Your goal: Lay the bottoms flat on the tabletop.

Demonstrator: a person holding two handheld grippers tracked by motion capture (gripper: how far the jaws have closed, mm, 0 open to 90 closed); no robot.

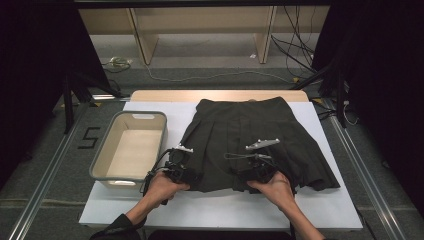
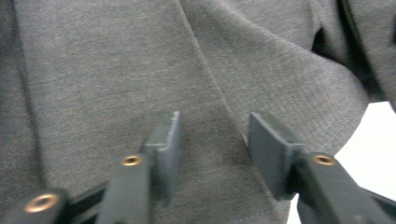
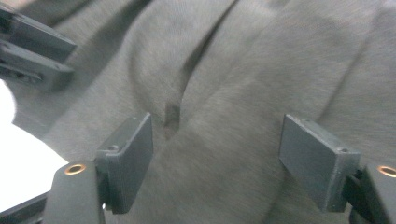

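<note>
— Starting at the left gripper (image 2: pixel 212 144): how do its jaws stand?

— Partly apart, with grey cloth of the skirt (image 1: pixel 250 142) lying across the gap. A pleat seam runs up between the pads (image 2: pixel 169 144), but they do not press on it, so nothing is held.

— And the right gripper (image 3: pixel 217 161)?

— Spread wider, its pads (image 3: pixel 130 158) well apart, hovering over a rounded fold of the same cloth — nothing pinched there either. The picture is blurred. Part of the other gripper shows at the upper left of the right gripper view.

— Where are both, seen from the high view?

— The left hand (image 1: pixel 162 187) holds its gripper at the skirt's near left corner; the right hand (image 1: pixel 275 187) holds its own over the near hem, towards the middle.

— How does the skirt lie?

— Spread flat on the white table top (image 1: pixel 220 210), pleats fanning towards the person, the narrower end at the far side.

— Anything beside it?

— A grey bin (image 1: pixel 112 176) with a pale inside, just left of the skirt, near the left gripper.
</note>
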